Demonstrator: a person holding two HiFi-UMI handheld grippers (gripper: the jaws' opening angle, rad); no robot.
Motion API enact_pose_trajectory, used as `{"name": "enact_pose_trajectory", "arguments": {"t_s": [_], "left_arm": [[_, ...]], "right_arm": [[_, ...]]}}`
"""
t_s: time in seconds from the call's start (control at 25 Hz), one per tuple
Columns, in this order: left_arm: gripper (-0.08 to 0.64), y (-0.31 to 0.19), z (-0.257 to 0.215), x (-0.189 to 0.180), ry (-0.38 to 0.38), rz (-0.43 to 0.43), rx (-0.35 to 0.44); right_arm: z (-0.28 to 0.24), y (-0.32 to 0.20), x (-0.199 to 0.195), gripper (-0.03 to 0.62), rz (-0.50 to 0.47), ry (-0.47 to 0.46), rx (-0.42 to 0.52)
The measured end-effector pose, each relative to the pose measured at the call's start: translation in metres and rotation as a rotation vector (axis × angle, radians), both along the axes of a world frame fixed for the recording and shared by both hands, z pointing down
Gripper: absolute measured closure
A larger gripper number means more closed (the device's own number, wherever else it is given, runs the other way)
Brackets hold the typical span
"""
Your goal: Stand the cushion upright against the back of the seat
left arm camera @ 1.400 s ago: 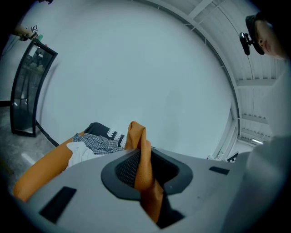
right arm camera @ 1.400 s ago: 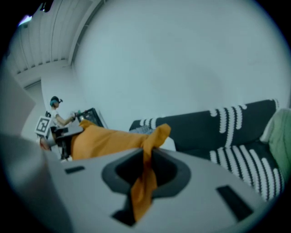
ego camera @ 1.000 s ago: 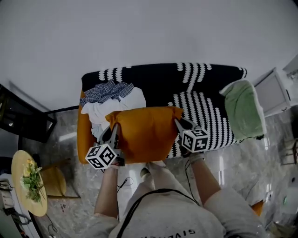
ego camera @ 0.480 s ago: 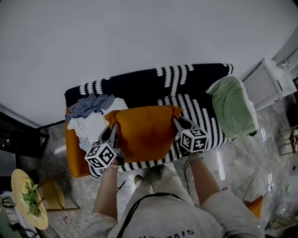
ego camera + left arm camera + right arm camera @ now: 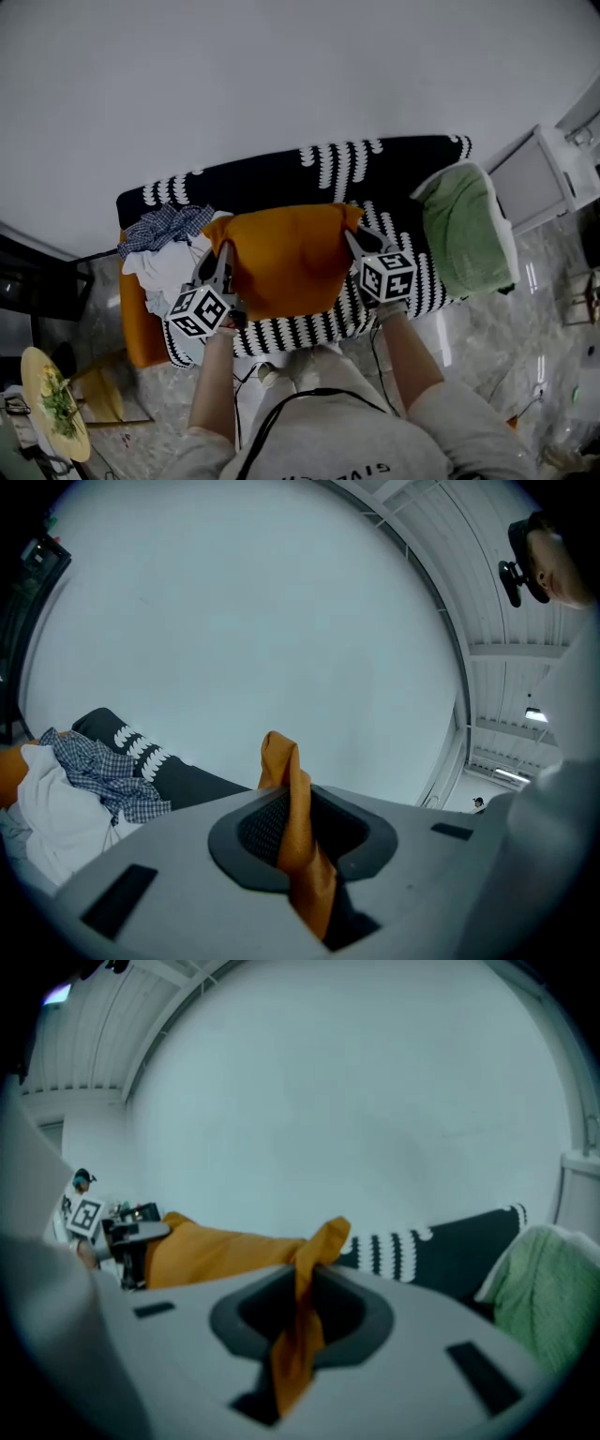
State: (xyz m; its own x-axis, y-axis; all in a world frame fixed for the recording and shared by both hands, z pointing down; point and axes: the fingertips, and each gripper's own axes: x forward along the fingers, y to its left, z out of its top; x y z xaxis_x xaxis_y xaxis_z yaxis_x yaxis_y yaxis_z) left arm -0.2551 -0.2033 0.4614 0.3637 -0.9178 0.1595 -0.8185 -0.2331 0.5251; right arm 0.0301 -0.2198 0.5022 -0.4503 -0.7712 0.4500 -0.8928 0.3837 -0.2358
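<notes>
**Held by both ends: cushion (image 5: 286, 258), in front of backrest (image 5: 281, 173)**

Orange fabric is pinched tight in the left hand-held gripper (image 5: 219, 270) at one corner and in the right hand-held gripper (image 5: 353, 242) at the other. The cushion is slung between them over the seat, long axis parallel to the backrest. The backrest lies just beyond it, and neither hand is judged nearer. Counted: one cushion, two hand-held grippers, one clothes heap (image 5: 169, 246) at the backrest's left end, one green throw (image 5: 464, 230) at its right end.

Home living room, sofa (image 5: 281, 183), strewn clothes (image 5: 161, 258)
</notes>
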Motion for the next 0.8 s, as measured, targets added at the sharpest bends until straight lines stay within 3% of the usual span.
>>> {"name": "enact_pose_trajectory", "arguments": {"t_s": [0.24,0.56,0.68,0.8], "left_arm": [[0.479,-0.035,0.004,0.026,0.003,-0.025,0.017],[0.479,-0.066,0.01,0.06,-0.035,-0.035,0.026],[0.479,-0.072,0.013,0.075,-0.038,-0.033,0.036],[0.479,-0.083,0.015,0.087,-0.05,-0.032,0.036]], "right_arm": [[0.007,-0.04,0.027,0.526,-0.032,0.038,0.001],[0.04,-0.066,0.055,0.525,-0.125,0.281,-0.033],[0.053,-0.074,0.071,0.51,-0.107,0.33,-0.085],[0.058,-0.08,0.09,0.467,-0.04,0.294,-0.15]]}}
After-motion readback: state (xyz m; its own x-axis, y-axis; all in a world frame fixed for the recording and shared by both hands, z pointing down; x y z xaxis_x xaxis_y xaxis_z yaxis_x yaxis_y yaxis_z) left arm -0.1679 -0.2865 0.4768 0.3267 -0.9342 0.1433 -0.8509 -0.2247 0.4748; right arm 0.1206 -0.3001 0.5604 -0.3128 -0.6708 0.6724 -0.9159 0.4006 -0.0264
